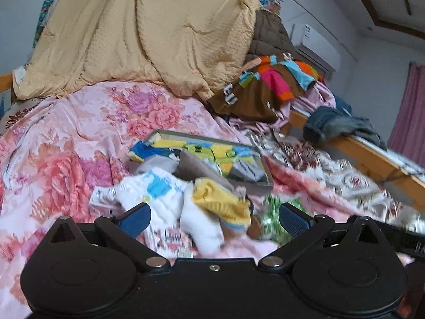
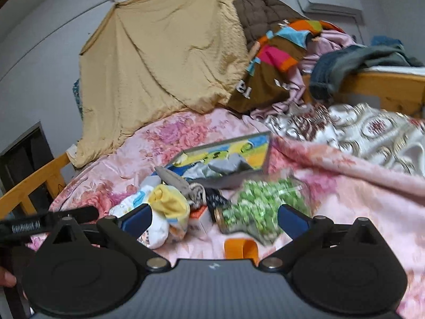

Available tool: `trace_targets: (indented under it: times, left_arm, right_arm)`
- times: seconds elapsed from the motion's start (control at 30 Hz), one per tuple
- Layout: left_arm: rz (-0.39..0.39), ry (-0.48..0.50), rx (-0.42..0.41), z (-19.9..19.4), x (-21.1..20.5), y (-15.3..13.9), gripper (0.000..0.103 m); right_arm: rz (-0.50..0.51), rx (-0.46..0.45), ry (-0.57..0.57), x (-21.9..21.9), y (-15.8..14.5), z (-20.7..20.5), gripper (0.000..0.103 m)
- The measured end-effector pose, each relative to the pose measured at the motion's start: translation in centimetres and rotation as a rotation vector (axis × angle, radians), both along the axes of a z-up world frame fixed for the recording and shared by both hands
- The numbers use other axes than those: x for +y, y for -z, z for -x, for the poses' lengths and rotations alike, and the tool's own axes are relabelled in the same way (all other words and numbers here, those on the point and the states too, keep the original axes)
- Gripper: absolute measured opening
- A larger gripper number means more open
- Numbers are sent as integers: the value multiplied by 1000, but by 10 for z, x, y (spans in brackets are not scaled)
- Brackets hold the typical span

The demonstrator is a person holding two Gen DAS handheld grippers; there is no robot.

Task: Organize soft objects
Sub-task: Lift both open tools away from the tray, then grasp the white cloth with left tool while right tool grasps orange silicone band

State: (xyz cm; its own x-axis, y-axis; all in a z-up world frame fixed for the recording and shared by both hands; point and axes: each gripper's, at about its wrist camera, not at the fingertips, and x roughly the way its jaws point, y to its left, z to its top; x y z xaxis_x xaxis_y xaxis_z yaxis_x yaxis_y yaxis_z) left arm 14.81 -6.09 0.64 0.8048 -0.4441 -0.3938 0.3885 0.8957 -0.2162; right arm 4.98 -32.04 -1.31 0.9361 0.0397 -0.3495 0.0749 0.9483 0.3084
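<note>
A pile of socks lies on the pink floral bedspread (image 1: 79, 138): a white and blue sock (image 1: 159, 194), a yellow sock (image 1: 223, 202) and a grey sock (image 1: 196, 167). Behind them stands a shallow box (image 1: 212, 151) with a cartoon print and grey cloth inside. My left gripper (image 1: 215, 219) is open just above the socks and holds nothing. My right gripper (image 2: 215, 219) is open over the pile (image 2: 170, 207), with the green patterned bag (image 2: 260, 207) by its right finger. The box (image 2: 228, 154) lies beyond.
A tan quilt (image 1: 148, 32) hangs at the back. Heaped clothes (image 1: 268, 85) and jeans (image 1: 329, 122) lie by the wooden bed rail (image 1: 372, 156). An orange item (image 2: 240, 248) and a small orange and white carton (image 2: 200, 218) lie near my right gripper.
</note>
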Motion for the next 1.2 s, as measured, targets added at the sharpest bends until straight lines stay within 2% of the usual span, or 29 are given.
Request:
trace_targets:
  times: [0.17,0.3,0.53,1.0,1.2]
  left_arm:
    - [-35,17,-5,16,10,15,102]
    - [-64,34,17,20,13,29,102]
    - [-74,74,109,17,13,51,102]
    - [-123,125,120,16,5,64,102]
    - [-89,93,153,7,13,63,102]
  right_arm:
    - [28,9,10,11,3,12,103]
    - [34,89,-17,17,11,0,103]
    - [-31,179,-18,14,26,-15,103]
    - [-135,308,16,2,44,-36,103]
    - [-151,341,-13,2,47,-44,103]
